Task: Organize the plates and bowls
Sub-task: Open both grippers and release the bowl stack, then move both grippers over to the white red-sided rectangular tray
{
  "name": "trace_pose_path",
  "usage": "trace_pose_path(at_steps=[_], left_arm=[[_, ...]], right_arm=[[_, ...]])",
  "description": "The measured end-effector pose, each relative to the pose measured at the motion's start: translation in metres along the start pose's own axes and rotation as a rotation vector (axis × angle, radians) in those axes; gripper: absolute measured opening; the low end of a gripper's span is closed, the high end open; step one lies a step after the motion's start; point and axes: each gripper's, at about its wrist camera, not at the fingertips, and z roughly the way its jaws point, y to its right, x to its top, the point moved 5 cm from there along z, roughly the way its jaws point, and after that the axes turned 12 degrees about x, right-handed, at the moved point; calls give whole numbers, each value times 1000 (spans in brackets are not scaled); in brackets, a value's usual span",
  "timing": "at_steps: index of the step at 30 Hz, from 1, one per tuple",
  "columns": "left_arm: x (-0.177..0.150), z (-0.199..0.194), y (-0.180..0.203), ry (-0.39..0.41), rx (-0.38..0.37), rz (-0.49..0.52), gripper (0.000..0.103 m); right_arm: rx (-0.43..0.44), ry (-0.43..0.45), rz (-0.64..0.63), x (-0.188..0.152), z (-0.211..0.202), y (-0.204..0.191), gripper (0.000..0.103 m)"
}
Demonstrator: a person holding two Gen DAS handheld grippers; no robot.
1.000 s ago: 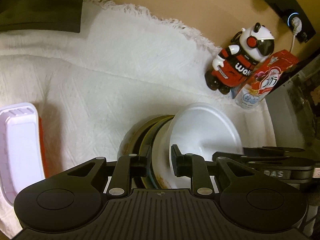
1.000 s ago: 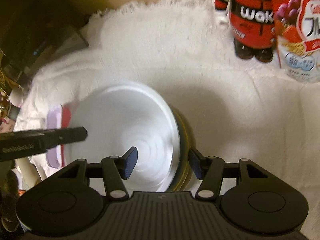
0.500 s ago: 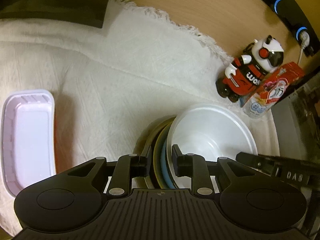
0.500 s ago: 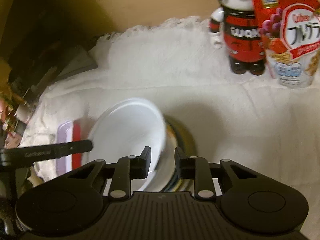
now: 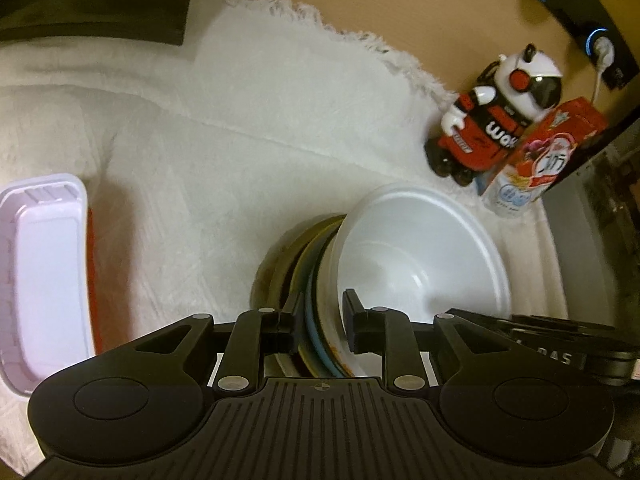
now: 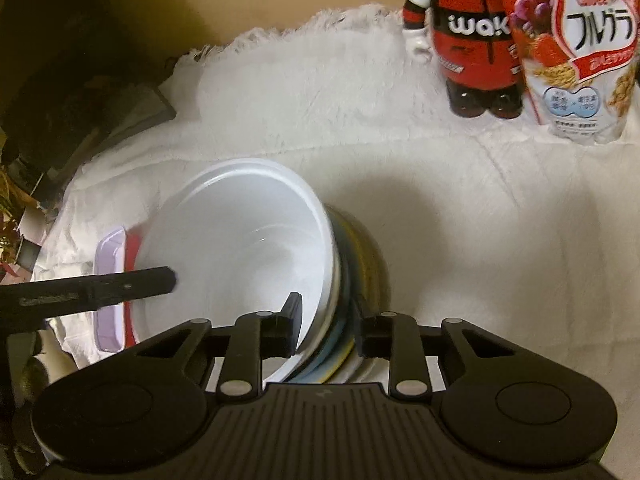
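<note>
A stack of plates [image 5: 304,276] with a white bowl [image 5: 420,256] on top is held above the white cloth. My left gripper [image 5: 320,322] is shut on the stack's left rim, with one finger inside the bowl. My right gripper [image 6: 328,328] is shut on the opposite rim of the same stack [image 6: 356,276], with one finger inside the white bowl [image 6: 240,248]. Each gripper shows as a black bar in the other's view. The plates' lower faces are hidden.
A white cloth [image 5: 240,120] covers the table. A pale purple tray [image 5: 40,272] on a red one lies at the left. A robot figure [image 5: 492,120] and a cereal bag [image 6: 572,48] stand at the back right. Dark clutter [image 6: 60,100] lies at the far left.
My right gripper closed from wide open onto the stack's rim. The stack with the bowl has lifted a little and tilted between both grippers.
</note>
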Motion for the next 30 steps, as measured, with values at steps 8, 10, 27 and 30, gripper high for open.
trace_pose_path(at_steps=[8,10,27,30], left_arm=[[-2,4,-6,-17,11,-14,23],[-3,3,-8,-19,4,-19,23],[-7,-18,-12,34,-7,-2,22],[-9,-14,-17,36,33,-2,25]], right_arm=[[10,-4,-20,-7,0,-15,31],[11,-1,-25,-8,0,-17,31],[3,83,-91,6,-21,-37,32],[1,84,-110,6,-21,-40,32]])
